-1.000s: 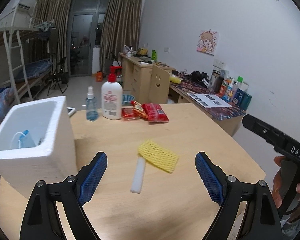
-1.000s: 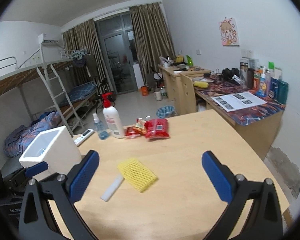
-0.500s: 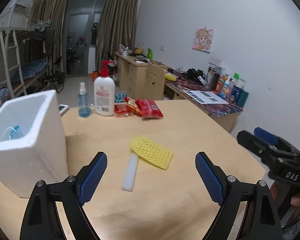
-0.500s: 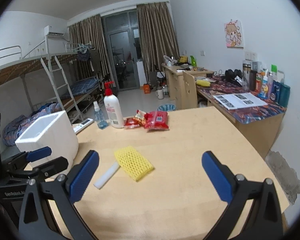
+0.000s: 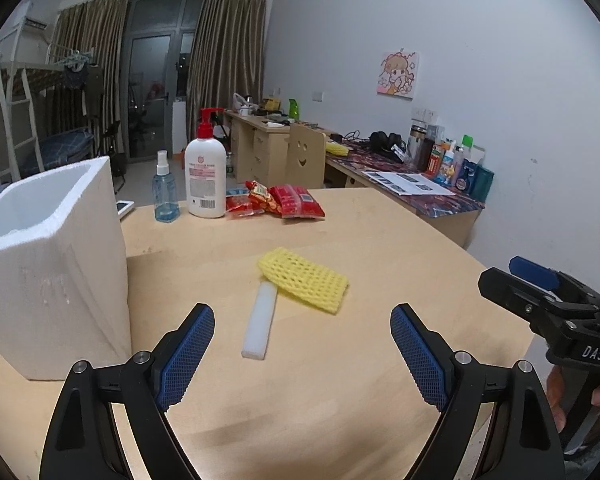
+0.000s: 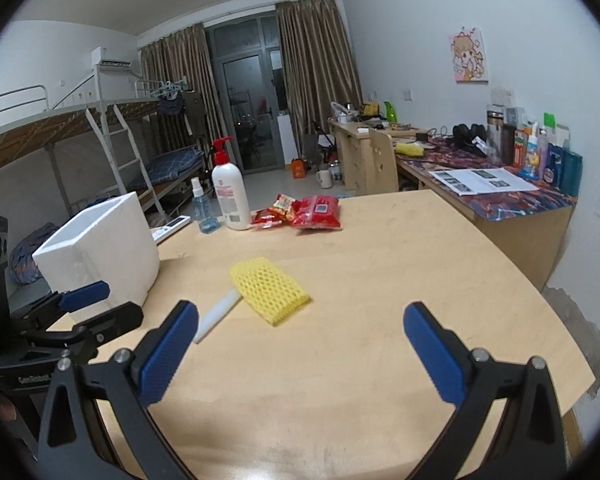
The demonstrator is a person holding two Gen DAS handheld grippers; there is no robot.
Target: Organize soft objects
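A yellow foam net sleeve (image 5: 305, 281) lies on the wooden table (image 5: 380, 248), its near-left end resting over a white foam strip (image 5: 260, 326). Both also show in the right wrist view, the sleeve (image 6: 269, 290) and the strip (image 6: 216, 315). A white foam box (image 5: 48, 256) stands at the left, also in the right wrist view (image 6: 100, 250). My left gripper (image 5: 302, 354) is open and empty, just short of the strip. My right gripper (image 6: 300, 354) is open and empty, short of the sleeve.
A lotion pump bottle (image 5: 205, 176), a small spray bottle (image 5: 165, 194) and red snack packets (image 5: 284, 200) stand at the table's far side. A remote (image 6: 171, 227) lies behind the box. A cluttered desk (image 6: 484, 188) runs along the right wall.
Both grippers have dropped lower and closer to the table. The box's inside has gone out of the left view. Nothing on the table has moved.
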